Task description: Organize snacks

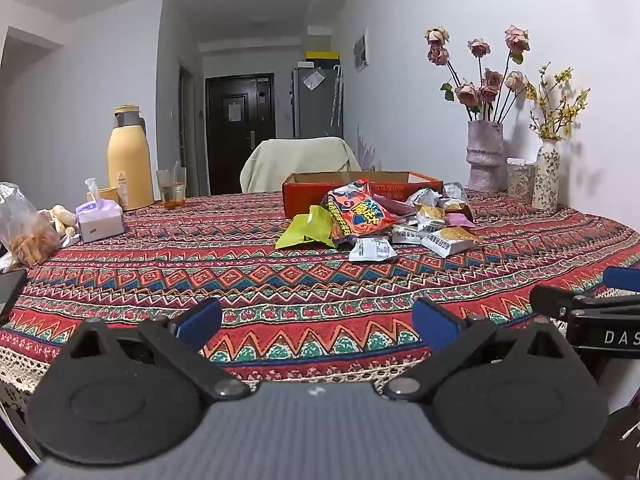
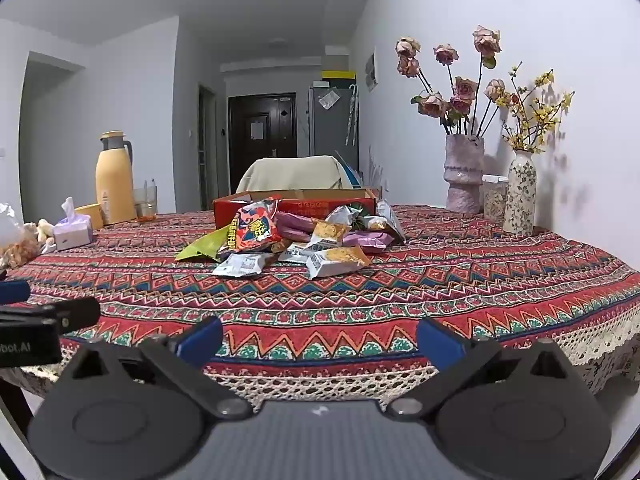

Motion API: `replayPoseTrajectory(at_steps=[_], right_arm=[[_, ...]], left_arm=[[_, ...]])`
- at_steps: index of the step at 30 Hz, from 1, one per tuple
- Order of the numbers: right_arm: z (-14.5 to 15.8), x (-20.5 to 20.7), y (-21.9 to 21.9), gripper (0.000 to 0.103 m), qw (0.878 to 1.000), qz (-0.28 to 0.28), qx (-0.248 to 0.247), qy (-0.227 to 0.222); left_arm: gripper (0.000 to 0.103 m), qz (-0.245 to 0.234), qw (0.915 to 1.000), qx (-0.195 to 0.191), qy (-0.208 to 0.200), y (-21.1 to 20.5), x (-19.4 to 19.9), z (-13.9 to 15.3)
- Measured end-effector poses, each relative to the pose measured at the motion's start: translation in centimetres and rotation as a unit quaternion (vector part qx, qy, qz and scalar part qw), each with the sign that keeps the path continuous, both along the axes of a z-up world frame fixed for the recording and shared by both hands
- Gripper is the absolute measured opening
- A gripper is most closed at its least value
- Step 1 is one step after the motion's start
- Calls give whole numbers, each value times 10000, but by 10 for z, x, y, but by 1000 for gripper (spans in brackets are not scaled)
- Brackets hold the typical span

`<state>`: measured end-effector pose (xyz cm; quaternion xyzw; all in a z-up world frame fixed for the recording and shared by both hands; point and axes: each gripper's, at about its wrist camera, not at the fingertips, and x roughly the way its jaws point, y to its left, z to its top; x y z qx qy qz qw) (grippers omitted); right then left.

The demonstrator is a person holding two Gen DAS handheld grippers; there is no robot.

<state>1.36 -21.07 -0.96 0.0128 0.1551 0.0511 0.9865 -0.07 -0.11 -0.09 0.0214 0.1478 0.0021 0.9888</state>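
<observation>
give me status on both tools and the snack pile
Left tool open, empty. Right tool open, empty. Snack pile loose on tablecloth, against red box. Path clear.

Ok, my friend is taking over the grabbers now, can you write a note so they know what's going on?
Left gripper: open, empty, over the near table edge.
Right gripper: open, empty, beside it.
Snacks: loose pile mid-table, against the front of the red box.
Done: nothing sorted as far as can be seen; the inside of the box is hidden.
Left: pick up the packets and put them in order, probably in the box.
</observation>
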Motion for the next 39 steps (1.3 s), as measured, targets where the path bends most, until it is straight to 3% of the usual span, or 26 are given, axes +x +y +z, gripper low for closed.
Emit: replayPoseTrajectory(at_steps=[39], right_arm=[[0,2,-3,103,10000,4,-88,34]], left_arm=[[103,-30,9999,0,129,1,3,1]])
